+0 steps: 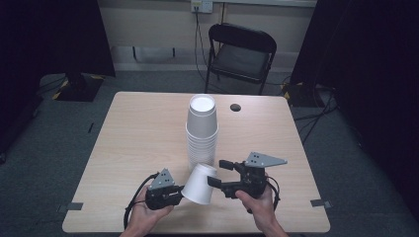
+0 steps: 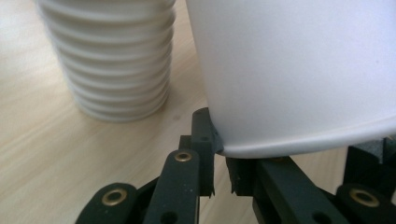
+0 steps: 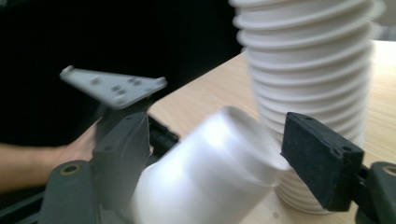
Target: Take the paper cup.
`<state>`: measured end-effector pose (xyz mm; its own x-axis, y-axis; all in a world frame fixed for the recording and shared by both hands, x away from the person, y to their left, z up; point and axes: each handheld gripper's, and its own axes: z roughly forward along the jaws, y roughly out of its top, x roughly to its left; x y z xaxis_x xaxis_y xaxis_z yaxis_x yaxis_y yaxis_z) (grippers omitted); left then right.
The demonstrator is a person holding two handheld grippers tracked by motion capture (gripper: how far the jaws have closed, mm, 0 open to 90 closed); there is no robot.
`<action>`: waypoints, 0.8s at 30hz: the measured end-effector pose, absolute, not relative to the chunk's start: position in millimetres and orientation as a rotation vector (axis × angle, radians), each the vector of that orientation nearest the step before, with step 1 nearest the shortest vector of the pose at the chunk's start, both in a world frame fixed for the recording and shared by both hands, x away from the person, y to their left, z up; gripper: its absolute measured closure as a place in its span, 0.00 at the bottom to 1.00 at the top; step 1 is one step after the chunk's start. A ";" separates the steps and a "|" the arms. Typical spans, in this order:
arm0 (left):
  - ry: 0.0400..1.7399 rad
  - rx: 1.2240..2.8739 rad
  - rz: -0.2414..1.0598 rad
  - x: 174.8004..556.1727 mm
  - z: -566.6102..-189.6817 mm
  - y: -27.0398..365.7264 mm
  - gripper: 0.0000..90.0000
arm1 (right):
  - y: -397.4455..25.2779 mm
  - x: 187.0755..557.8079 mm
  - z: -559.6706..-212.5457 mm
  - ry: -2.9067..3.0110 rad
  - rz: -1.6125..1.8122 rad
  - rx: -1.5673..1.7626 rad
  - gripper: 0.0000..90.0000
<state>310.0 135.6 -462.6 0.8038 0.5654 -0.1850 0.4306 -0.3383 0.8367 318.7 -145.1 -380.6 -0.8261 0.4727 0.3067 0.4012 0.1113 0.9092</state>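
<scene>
A tall stack of upturned white cups point(image 1: 201, 129) stands mid-table, its ribbed rims close by in the left gripper view point(image 2: 116, 60) and the right gripper view point(image 3: 313, 88). In front of the stack a single white cup point(image 1: 200, 183) is tilted off the table, its closed end up toward the stack. My left gripper point(image 1: 181, 193) is shut on that cup's rim point(image 2: 299, 70). My right gripper point(image 1: 220, 173) is open, and the closed end of the cup point(image 3: 215, 172) lies between its spread jaws. The left gripper's grey plate point(image 3: 112, 86) is behind the cup.
The wooden table point(image 1: 138, 138) has a small round hole point(image 1: 235, 107) at its far side. A black folding chair point(image 1: 241, 52) stands beyond the far edge. Dark curtains hang on both sides, and cables run across the grey floor.
</scene>
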 end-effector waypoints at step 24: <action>0.710 2.035 0.092 311.0 -466.7 132.4 0.92 | -113.7 325.8 -385.0 2.484 1.600 0.710 0.51</action>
<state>311.0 132.4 -466.7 0.8290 0.5176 -0.2117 0.4468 -0.3855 0.8073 325.8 -113.7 -385.0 -0.8858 0.4351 0.1616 0.3270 0.3378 0.8826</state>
